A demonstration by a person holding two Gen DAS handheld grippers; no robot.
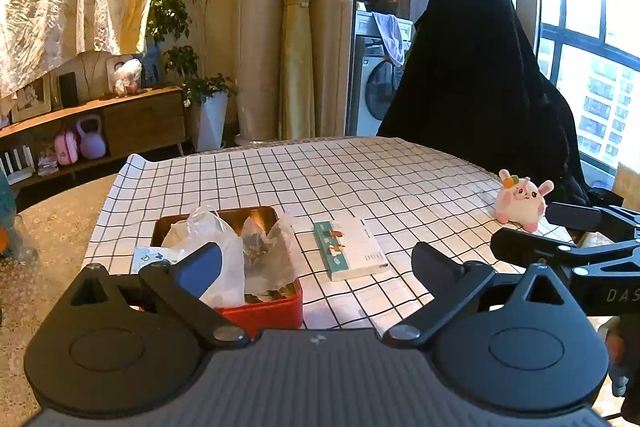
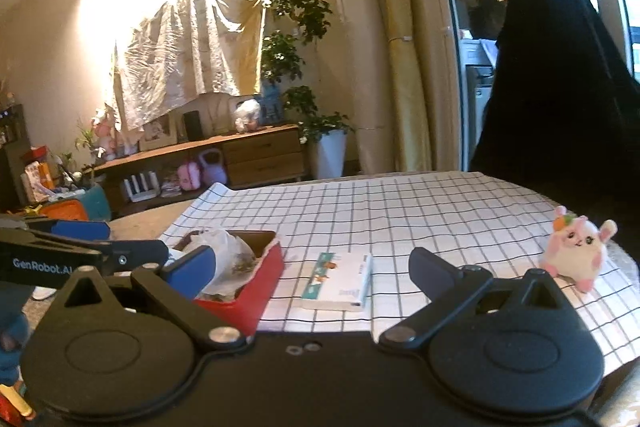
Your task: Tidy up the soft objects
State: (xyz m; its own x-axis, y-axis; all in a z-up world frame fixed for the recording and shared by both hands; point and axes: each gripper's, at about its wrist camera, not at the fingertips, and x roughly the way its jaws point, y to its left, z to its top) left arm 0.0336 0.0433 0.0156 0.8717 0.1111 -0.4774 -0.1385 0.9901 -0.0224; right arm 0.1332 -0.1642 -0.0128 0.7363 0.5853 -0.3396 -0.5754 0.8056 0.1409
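Observation:
A white and pink plush bunny sits on the checked tablecloth at the far right; it also shows in the right wrist view. A red tin holding clear plastic bags stands at the front left; it also shows in the right wrist view. A small book lies between them, also seen in the right wrist view. My left gripper is open and empty above the near table edge. My right gripper is open and empty, and it shows in the left wrist view near the bunny.
A chair draped in black cloth stands behind the table. A wooden sideboard with a purple kettlebell and pink items lines the far wall. A potted plant stands beside it. A washing machine is behind the curtain.

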